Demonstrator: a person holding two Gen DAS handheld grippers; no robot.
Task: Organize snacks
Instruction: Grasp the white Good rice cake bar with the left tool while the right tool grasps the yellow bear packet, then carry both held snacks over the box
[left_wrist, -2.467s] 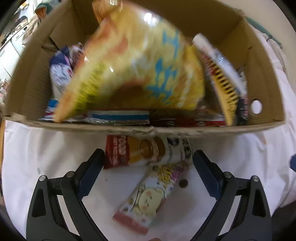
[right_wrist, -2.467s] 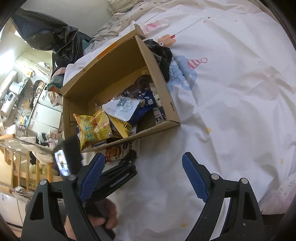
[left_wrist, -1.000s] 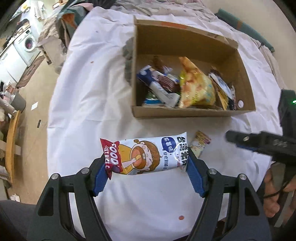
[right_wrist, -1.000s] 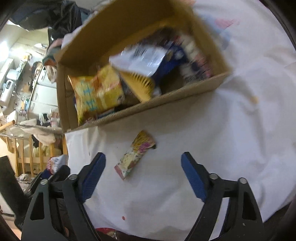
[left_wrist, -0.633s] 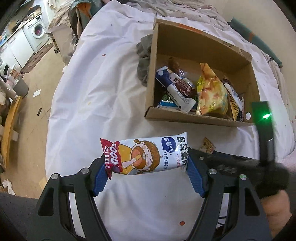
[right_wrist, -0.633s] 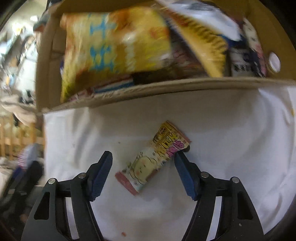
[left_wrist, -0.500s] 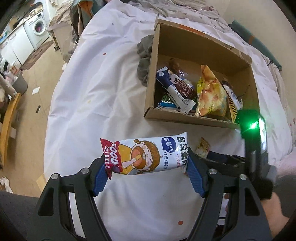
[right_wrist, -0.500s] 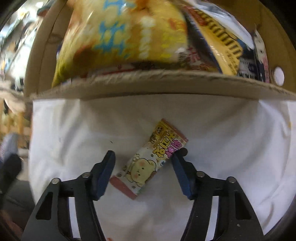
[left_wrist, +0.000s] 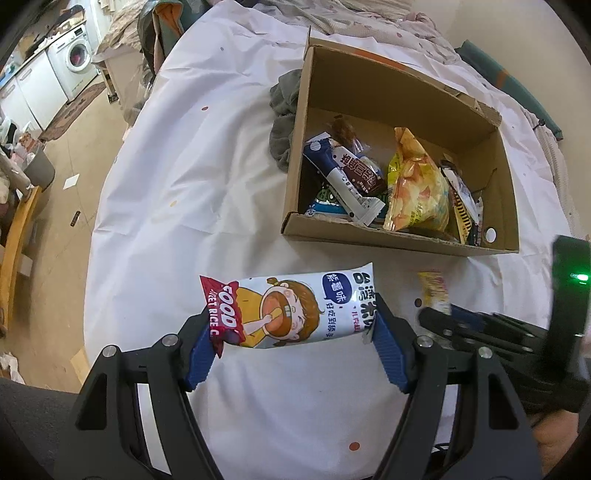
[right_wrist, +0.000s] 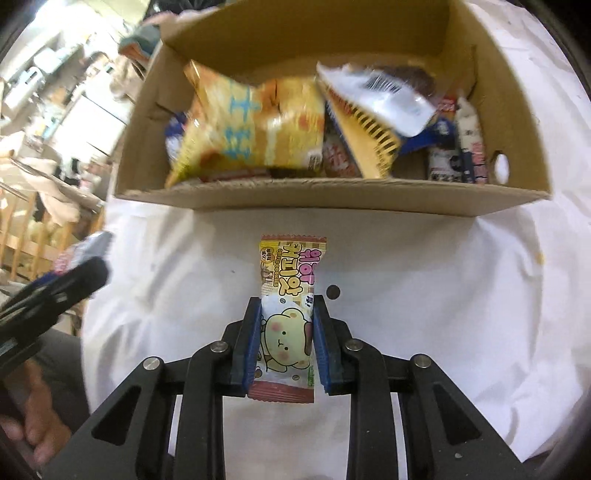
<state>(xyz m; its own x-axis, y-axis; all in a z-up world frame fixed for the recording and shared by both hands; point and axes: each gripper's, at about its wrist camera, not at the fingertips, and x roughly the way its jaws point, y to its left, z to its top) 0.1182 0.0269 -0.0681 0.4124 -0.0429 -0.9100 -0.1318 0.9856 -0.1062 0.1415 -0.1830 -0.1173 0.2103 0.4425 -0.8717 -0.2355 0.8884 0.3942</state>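
My left gripper is shut on a long white rice-cracker packet with a red end and a cartoon face, held crosswise above the white sheet. My right gripper is shut on a small yellow wafer packet with a bear picture, just in front of the cardboard box. The box holds several snacks, among them a yellow chip bag and a blue-and-white packet. The right gripper and its wafer packet also show at the right of the left wrist view.
The box stands on a bed covered by a white sheet. A grey cloth lies against the box's left side. The floor, a washing machine and wooden furniture lie off the bed's left edge.
My right gripper has closed on the wafer packet, which now points straight toward the box. My left gripper still holds the rice-cracker packet and has shifted slightly.
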